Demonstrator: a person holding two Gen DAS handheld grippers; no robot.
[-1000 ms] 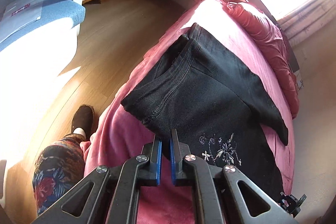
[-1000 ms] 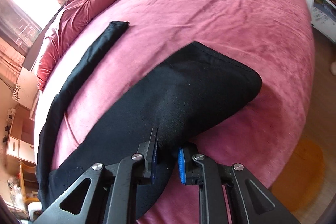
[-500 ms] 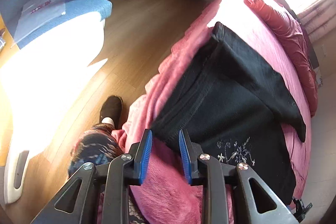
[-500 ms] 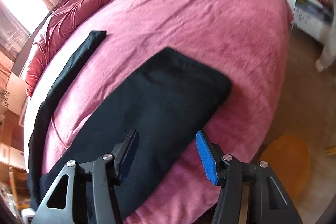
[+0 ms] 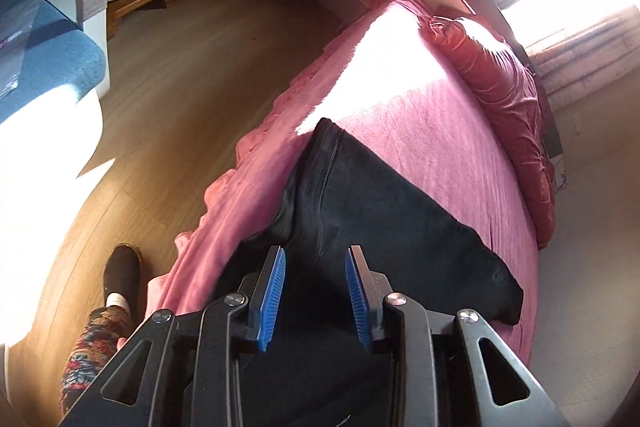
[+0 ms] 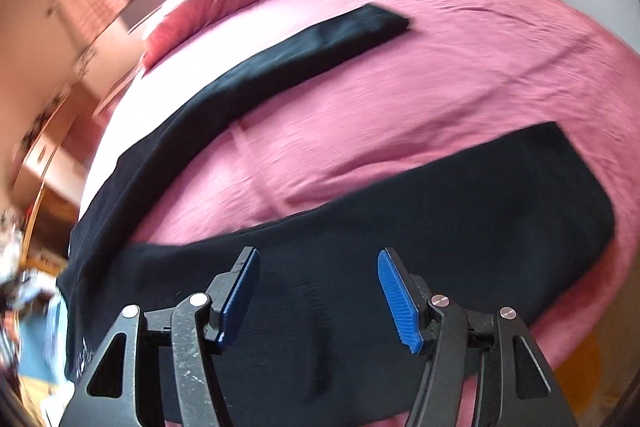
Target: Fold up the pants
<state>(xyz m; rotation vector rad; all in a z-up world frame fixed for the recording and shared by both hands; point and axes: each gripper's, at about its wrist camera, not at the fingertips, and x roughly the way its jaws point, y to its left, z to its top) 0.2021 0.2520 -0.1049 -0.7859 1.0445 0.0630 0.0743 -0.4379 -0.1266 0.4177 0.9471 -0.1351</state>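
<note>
Pants: black pants (image 6: pixel 360 227) lie spread on the bed, legs apart in a V; one leg (image 6: pixel 320 47) runs toward the pillow end, the other leg (image 6: pixel 500 195) lies along the near edge
Waist end: in the left wrist view the pants (image 5: pixel 380 219) sit by the bed's side edge, a stitched seam running along the fabric
Left tool: left tool (image 5: pixel 316 291) released, blue pads parted, over the black fabric and gripping nothing
Right tool: right tool (image 6: pixel 320 291) released, pads set wide, above the near leg, nothing between them
Bed: pink blanket (image 5: pixel 432 131) covers it, a red quilt (image 5: pixel 504 91) bunched along the far side
Floor: wooden floor (image 5: pixel 192 75); the person's dark slipper (image 5: pixel 122 275) and patterned trouser leg beside the bed
Room: blue-cushioned chair (image 5: pixel 44 67) at the left; the right wrist view is motion-blurred
</note>
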